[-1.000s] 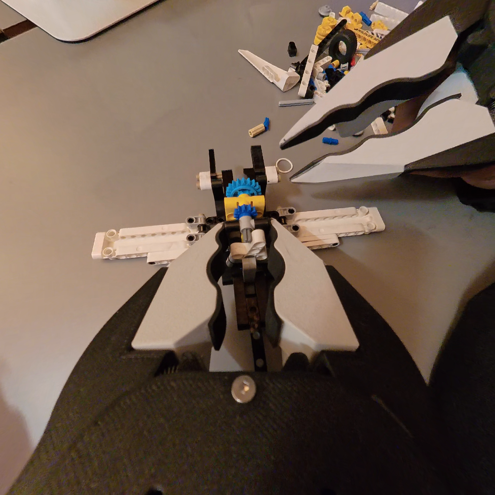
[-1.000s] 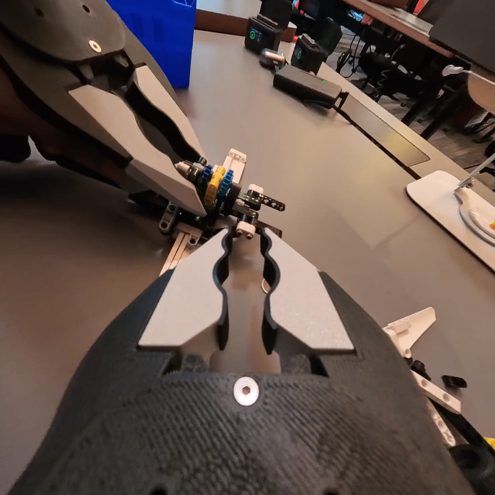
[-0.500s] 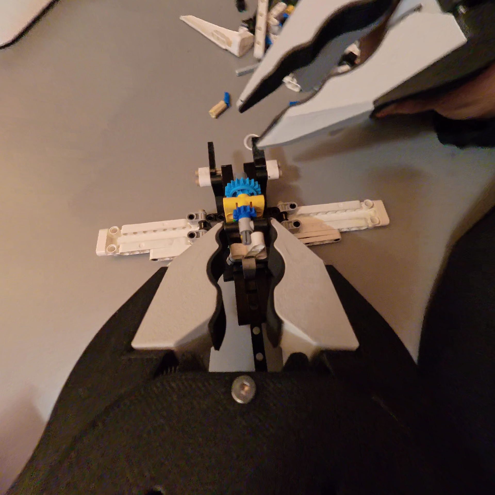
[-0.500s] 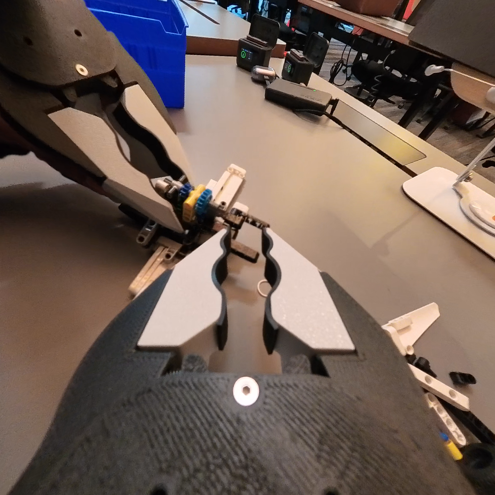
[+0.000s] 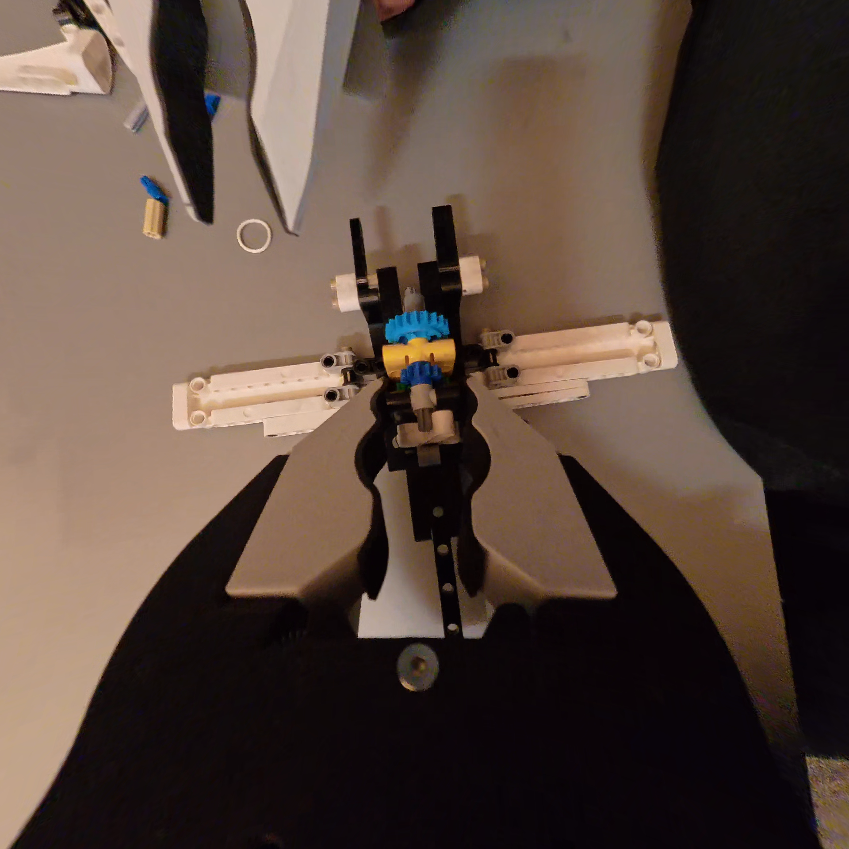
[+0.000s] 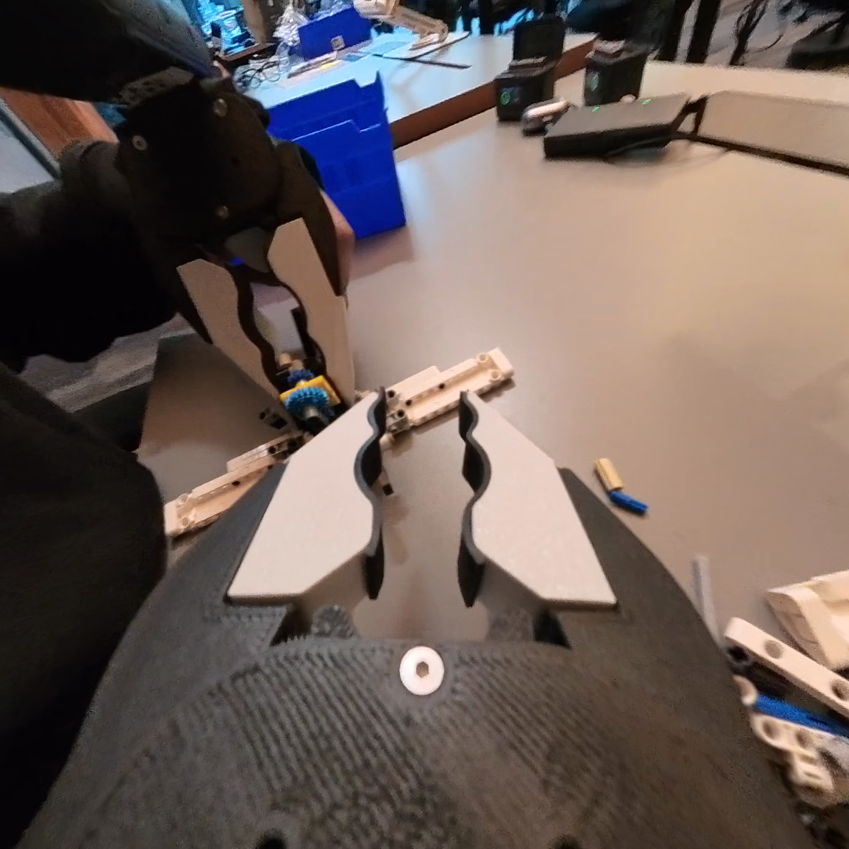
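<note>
A toy-brick model (image 5: 416,353) with white wing beams, blue gears and a yellow block lies on the grey table (image 5: 551,183). My left gripper (image 5: 425,390) is shut on the model's black middle body, one finger on each side. It shows the same way in the right wrist view (image 6: 312,381), where the model (image 6: 305,397) sits between its fingers. My right gripper (image 6: 422,404) is open and holds nothing, just in front of one white wing beam (image 6: 455,381). In the left wrist view, the right gripper (image 5: 246,220) hovers with its tips beside a small white ring (image 5: 253,235) on the table.
A tan connector (image 5: 154,216) and a blue pin (image 5: 151,186) lie left of the ring; they also show in the right wrist view (image 6: 608,475). Loose white parts (image 6: 781,657) lie at the right. A blue bin (image 6: 340,151) and black devices (image 6: 611,124) stand farther back. The grippers' ends are close to 9 cm from one another.
My right gripper has opened wider and swung away from the model's black prongs to the ring's side. My left gripper keeps its hold on the model and now looks more steeply down.
</note>
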A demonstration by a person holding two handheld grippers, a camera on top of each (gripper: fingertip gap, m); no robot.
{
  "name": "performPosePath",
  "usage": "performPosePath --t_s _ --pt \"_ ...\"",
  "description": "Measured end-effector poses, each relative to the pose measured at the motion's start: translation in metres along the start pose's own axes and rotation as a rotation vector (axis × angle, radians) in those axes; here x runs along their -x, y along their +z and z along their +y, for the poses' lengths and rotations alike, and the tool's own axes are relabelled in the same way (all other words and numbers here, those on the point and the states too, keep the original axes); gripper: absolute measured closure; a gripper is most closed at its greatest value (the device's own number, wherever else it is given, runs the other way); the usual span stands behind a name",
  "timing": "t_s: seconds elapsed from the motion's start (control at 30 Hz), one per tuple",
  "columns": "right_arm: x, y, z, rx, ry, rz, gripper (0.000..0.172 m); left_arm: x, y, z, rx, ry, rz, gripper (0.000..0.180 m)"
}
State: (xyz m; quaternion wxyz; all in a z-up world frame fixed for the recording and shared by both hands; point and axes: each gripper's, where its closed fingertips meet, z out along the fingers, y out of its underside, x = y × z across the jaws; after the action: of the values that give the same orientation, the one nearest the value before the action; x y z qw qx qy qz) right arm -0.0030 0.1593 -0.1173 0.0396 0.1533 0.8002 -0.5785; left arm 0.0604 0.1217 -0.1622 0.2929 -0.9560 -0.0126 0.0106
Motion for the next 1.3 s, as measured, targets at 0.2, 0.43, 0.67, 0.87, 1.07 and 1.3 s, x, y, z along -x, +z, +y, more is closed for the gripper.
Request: performPosePath --t_s 0.2,0.43,0.67,0.87,1.07,1.3 --pt "0.008 0.007 0.017 0.087 -0.014 -0.003 0.142 -0.001 0.0 0.0 -0.034 -0.024 0.004 0.152" --pt "0.018 0.018 0.028 0.22 -0.066 -0.073 0.142 -0.005 0.0 -0.001 -0.032 -0.018 -0.006 0.151" --pt "0.025 0.017 0.032 0.329 -0.067 -0.198 0.145 -0.009 0.001 -0.002 -0.031 0.025 0.018 0.151" --pt "0.033 0.015 0.038 0.373 0.051 -0.329 0.146 -0.01 0.0 -0.001 0.052 0.127 0.094 0.151" --pt "0.031 0.015 0.036 0.332 0.022 -0.259 0.146 -0.016 -0.006 -0.013 -0.034 -0.063 0.152 0.144" --pt "0.027 0.012 0.029 0.258 -0.023 -0.183 0.146 -0.015 -0.036 -0.017 -0.219 -0.245 0.081 0.131"
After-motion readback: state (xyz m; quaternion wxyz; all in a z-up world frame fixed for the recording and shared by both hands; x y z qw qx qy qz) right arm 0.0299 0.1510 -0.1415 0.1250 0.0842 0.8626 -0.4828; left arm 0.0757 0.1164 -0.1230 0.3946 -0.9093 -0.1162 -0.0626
